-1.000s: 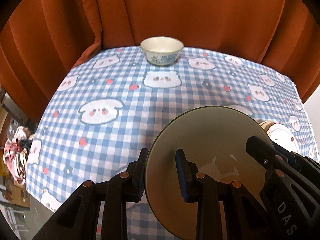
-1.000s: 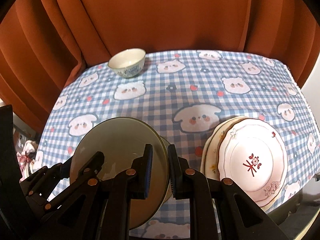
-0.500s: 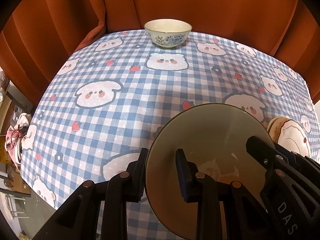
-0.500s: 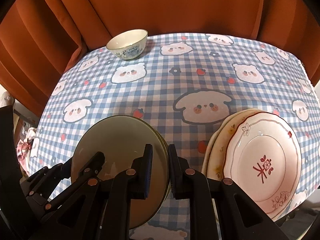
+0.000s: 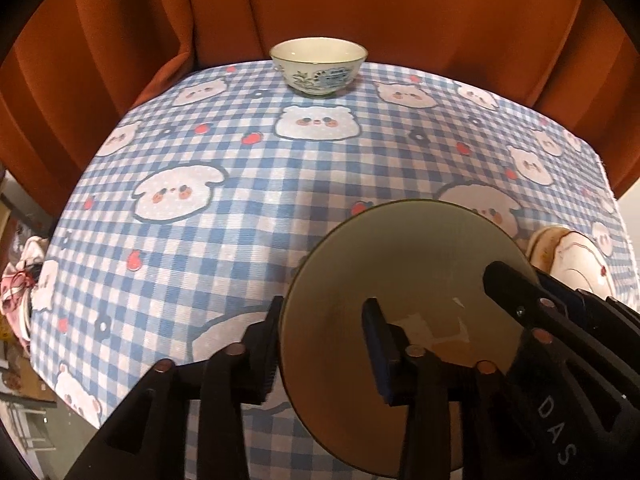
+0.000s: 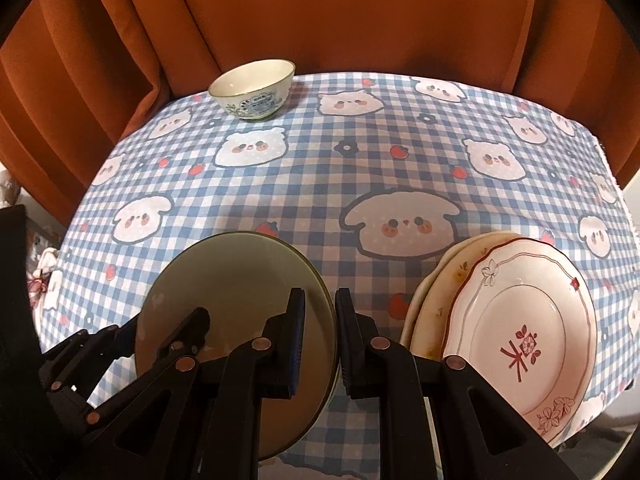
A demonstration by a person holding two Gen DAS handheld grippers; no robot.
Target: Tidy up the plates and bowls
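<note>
A large olive-green bowl is held above the table by both grippers. My left gripper is shut on its left rim. My right gripper is shut on its right rim; the green bowl fills the lower left of the right wrist view. A small white bowl with a blue pattern stands upright at the table's far edge; it also shows in the right wrist view. A stack of plates, topped by a white one with a red rim, lies at the near right.
The table wears a blue checked cloth with bear faces. An orange curtain hangs right behind it. The plate stack's edge shows past the bowl in the left wrist view. Clutter lies off the left edge.
Both grippers have carried the green bowl forward over the table, toward the small bowl. The plate stack and small bowl stay put.
</note>
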